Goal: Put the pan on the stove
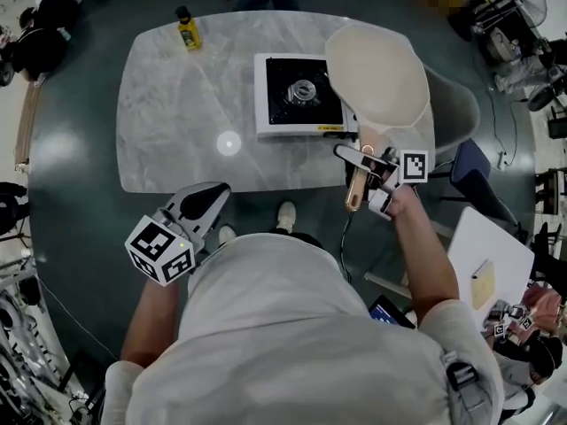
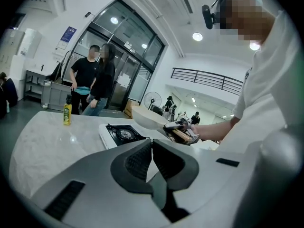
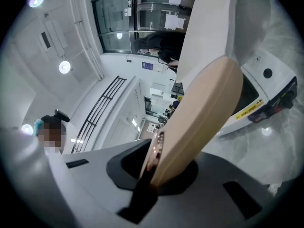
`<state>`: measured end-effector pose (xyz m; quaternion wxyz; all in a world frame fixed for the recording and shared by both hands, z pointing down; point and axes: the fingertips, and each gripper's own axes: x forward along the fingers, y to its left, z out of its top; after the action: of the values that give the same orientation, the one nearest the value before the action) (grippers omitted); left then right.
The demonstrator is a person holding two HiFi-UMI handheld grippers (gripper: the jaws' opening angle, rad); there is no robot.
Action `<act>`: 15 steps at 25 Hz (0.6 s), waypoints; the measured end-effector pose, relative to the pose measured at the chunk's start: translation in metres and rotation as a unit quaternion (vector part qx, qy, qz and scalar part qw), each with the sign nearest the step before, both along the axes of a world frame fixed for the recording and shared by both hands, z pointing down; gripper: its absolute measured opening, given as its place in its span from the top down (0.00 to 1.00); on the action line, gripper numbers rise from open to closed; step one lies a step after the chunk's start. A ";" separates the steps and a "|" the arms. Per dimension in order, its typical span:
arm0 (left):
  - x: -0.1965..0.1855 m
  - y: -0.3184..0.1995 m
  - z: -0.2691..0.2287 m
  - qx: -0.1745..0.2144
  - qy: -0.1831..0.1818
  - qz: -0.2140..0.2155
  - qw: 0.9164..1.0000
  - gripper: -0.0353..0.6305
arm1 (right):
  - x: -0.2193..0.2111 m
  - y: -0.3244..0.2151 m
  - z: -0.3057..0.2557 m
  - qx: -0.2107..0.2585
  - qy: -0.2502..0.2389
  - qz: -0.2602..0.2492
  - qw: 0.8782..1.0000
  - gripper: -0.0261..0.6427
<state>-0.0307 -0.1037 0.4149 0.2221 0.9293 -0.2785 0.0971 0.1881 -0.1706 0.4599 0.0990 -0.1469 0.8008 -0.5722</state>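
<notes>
A cream pan (image 1: 376, 73) hangs in the air over the right edge of the black-topped portable stove (image 1: 297, 96) on the marble table (image 1: 177, 122). My right gripper (image 1: 372, 162) is shut on the pan's tan handle (image 1: 361, 180). In the right gripper view the handle (image 3: 199, 122) runs up from between the jaws of my right gripper (image 3: 154, 172) to the pan body (image 3: 209, 23), with the stove (image 3: 266, 99) at the right. My left gripper (image 1: 208, 200) is shut and holds nothing, off the table's near edge. From the left gripper (image 2: 152, 160) view, the stove (image 2: 124, 134) and the pan (image 2: 147, 118) lie ahead.
A yellow bottle (image 1: 187, 28) stands at the table's far left corner. A grey chair (image 1: 456, 104) sits at the table's right end. Two people (image 2: 92, 82) stand beyond the far side. Cables and gear ring the floor.
</notes>
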 end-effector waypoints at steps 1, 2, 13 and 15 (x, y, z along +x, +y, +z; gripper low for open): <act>-0.005 0.002 0.000 0.000 0.000 -0.003 1.000 0.92 | -0.008 0.001 -0.001 0.000 0.000 -0.007 1.000 0.91; -0.011 0.004 0.000 -0.001 0.001 -0.006 1.000 0.92 | -0.016 0.002 -0.003 0.000 -0.001 -0.014 1.000 0.91; -0.056 0.022 0.002 -0.001 0.006 -0.040 0.999 0.92 | -0.086 0.005 0.008 -0.001 0.003 -0.080 0.997 0.91; -0.061 0.025 0.001 -0.002 0.006 -0.045 0.999 0.91 | -0.094 0.004 0.010 -0.004 0.000 -0.086 0.996 0.91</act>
<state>-0.0914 -0.0787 0.4161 0.2298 0.9160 -0.3183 0.0821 0.0936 -0.1663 0.4695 0.0485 -0.0781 0.8084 -0.5814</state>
